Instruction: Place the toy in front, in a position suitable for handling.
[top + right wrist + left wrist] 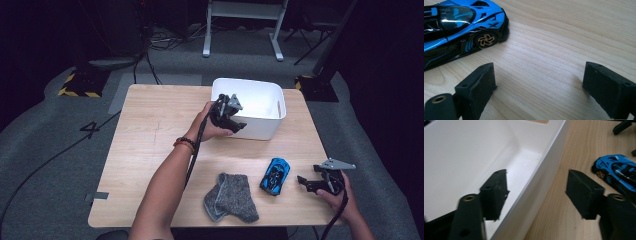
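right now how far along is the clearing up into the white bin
Nothing visibly sits in the white bin yet. The left tool hangs open over its near wall, nothing between its jaws. The right tool is open beside the blue toy car, not gripping it. The car and the grey sock remain on the table.

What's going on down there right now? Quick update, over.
Left gripper open, empty, over white bin rim. Right gripper open beside blue toy car. Grey sock lies clear.

Wooden table (150,130) with three things on it
We see a white bin (260,120) at its far edge, and a blue toy car (275,176) beside a grey sock (231,197) nearer us
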